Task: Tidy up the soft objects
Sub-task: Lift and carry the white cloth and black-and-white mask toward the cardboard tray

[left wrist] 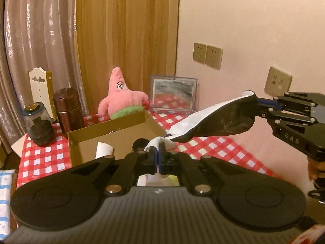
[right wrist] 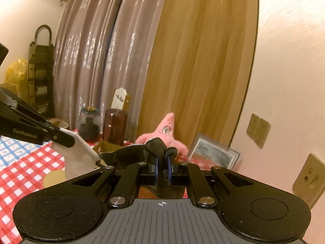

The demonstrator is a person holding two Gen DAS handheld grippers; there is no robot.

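Note:
A black and white cloth (left wrist: 213,122) hangs stretched in the air between both grippers, above the red checked table (left wrist: 213,148). My left gripper (left wrist: 157,148) is shut on its white end. My right gripper (left wrist: 258,105) comes in from the right and is shut on the black end; in the right wrist view it (right wrist: 163,160) pinches the dark fabric (right wrist: 156,144) and a cord. An open cardboard box (left wrist: 113,136) sits just beyond the left gripper. A pink starfish plush (left wrist: 121,95) stands behind the box.
A brown canister (left wrist: 68,109), a glass jar (left wrist: 38,124) and a white stand (left wrist: 39,89) are at the table's left back. A framed picture (left wrist: 172,95) leans on the wall. Curtains hang behind. Wall sockets (left wrist: 207,56) are on the right.

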